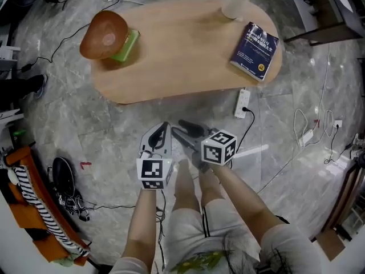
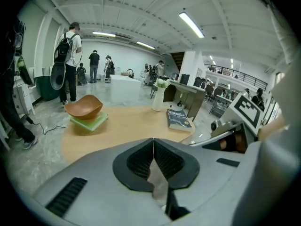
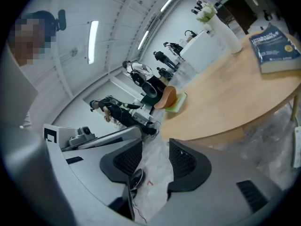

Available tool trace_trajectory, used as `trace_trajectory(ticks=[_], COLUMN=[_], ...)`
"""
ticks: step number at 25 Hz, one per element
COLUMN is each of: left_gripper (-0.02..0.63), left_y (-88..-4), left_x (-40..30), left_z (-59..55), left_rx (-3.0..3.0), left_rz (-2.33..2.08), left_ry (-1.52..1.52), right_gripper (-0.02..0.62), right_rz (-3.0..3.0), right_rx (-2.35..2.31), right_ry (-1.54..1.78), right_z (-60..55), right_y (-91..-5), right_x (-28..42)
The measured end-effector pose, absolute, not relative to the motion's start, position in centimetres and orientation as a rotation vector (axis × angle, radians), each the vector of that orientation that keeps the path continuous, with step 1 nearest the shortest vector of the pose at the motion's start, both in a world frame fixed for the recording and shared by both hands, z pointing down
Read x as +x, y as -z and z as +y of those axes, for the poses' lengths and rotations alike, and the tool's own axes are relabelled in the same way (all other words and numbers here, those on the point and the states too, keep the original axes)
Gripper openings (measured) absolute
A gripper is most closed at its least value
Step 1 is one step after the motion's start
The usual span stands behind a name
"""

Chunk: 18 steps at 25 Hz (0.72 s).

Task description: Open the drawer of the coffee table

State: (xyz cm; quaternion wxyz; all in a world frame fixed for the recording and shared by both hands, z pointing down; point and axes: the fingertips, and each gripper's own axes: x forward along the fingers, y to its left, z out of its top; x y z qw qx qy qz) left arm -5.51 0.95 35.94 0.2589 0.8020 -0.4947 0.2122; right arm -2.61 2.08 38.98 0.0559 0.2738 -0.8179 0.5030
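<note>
Coffee table [image 1: 182,56]: oval, pale wood top, standing on the grey marble floor [image 1: 114,130] ahead of you, in the upper middle of the head view; its drawer cannot be made out from any view. On the table: a brown bowl [image 1: 102,34] at the left end, resting on a green pad [image 1: 130,43]; a dark blue book [image 1: 254,50] lying flat at the right end; a white vase [image 1: 234,4] at the far edge beside the book. Floor beside the table's near right edge: a white power strip [image 1: 242,103] with a black cable. Your left gripper [image 1: 161,133]: low in front of your knees, apart from the table, jaws pressed together with nothing between them. Your right gripper [image 1: 185,131]: just beside the left, rolled to one side, jaws standing wide and empty, only floor showing through the gap.
</note>
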Motion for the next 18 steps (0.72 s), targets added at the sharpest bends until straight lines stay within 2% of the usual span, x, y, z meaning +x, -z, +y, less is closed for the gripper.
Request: trace_trajectory(ticks=[4,18], left_gripper=[0.012,0.012], left_y=[-38.1,-46.8], left_x=[-5.5,-4.0], left_z=[-0.2,-1.1], left_rx=[2.186,2.194], left_rz=[-1.346,-1.291], left_ry=[-0.588,-0.639], right_gripper=[0.171,0.178], right_rz=[-2.466,-2.404], right_rx=[0.822,0.853], right_ry=[-1.589,-1.84], right_z=[1.3,-1.1], right_y=[-42.3,-53.1], right_x=[-2.8,-3.1])
